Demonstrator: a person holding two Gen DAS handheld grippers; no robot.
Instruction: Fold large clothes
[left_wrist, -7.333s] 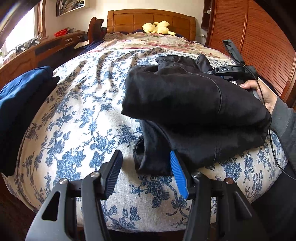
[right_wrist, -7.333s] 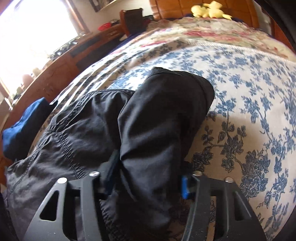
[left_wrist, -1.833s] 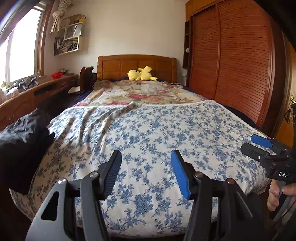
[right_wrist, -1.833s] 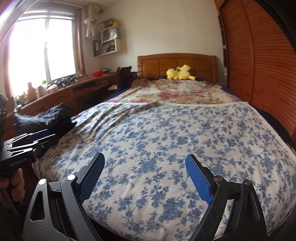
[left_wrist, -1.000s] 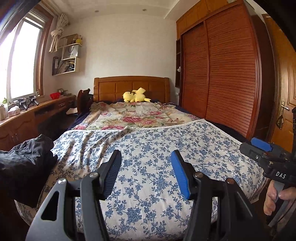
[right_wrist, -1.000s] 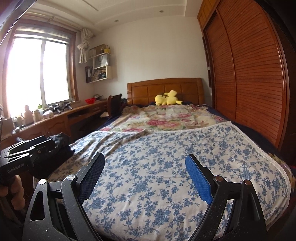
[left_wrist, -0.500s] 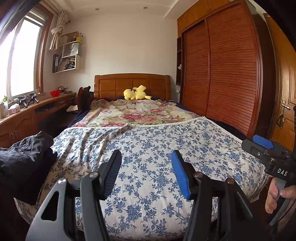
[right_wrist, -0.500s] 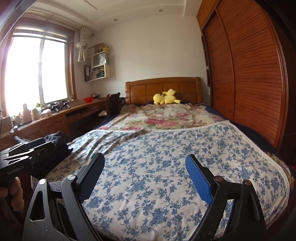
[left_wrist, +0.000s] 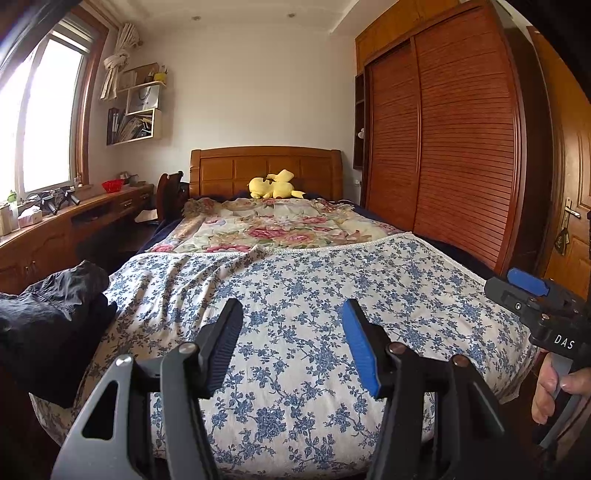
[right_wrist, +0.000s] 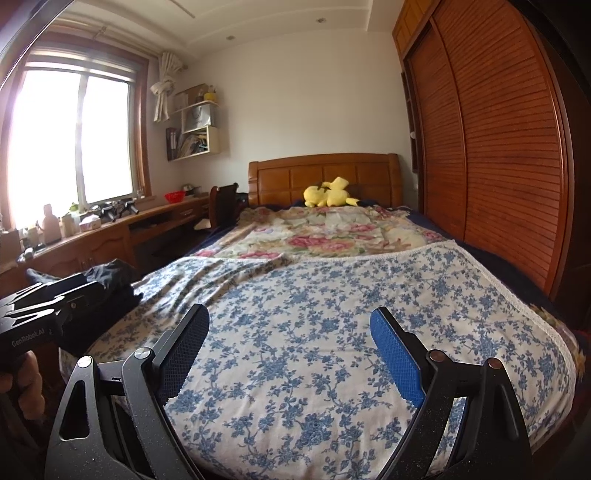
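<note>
A folded black garment lies in a dark pile at the bed's left front corner; it also shows in the right wrist view as the black garment, partly behind the other tool. My left gripper hovers open over the foot of the bed, nothing between its fingers. My right gripper stands wide open and holds nothing, to the right of the left one. A blue-flowered white sheet covers the near half of the bed, with nothing lying on its middle.
A floral quilt and a yellow plush toy lie by the wooden headboard. A slatted wardrobe runs along the right side, a wooden desk under the window on the left. A hand grips the right tool.
Seven seconds ago the black garment lay on the bed between the grippers; now it rests at the left corner. Over the last second both views stay almost still, tilted slightly downward.
</note>
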